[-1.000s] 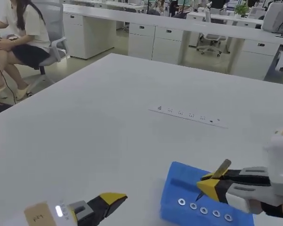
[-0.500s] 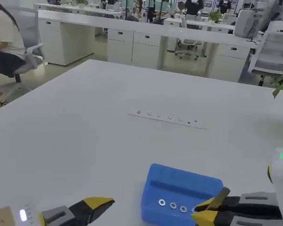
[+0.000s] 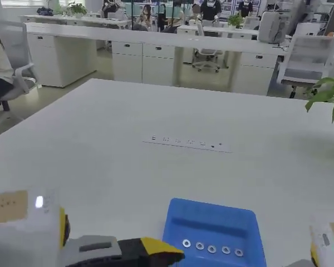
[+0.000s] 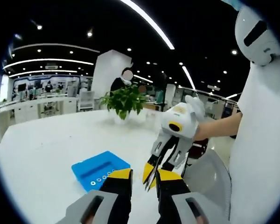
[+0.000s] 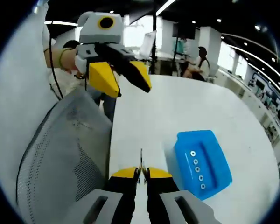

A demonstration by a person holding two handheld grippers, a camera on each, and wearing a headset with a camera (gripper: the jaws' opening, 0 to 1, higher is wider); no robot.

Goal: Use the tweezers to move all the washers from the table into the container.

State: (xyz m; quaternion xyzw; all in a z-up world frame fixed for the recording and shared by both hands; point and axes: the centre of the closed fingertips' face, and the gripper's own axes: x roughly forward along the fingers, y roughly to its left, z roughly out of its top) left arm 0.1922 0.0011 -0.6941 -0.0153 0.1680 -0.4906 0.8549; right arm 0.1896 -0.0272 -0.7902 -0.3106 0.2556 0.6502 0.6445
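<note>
Washers (image 3: 211,248), 5, lie in blue container (image 3: 211,219); power strip (image 3: 186,143) beyond; left tool (image 4: 144,175) apart, right tool (image 5: 141,173) clamps tweezers (image 5: 141,161).

Five washers (image 3: 212,248), one container (image 3: 211,217) — and one tweezers (image 5: 141,162).

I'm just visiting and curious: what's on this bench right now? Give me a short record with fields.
Surface: white table
Holder: blue container on the table, open top
Contents: five washers in a row inside it
Left hand: left tool open, holding nothing
Right hand: right tool shut on tweezers, tips pointing forward
</note>
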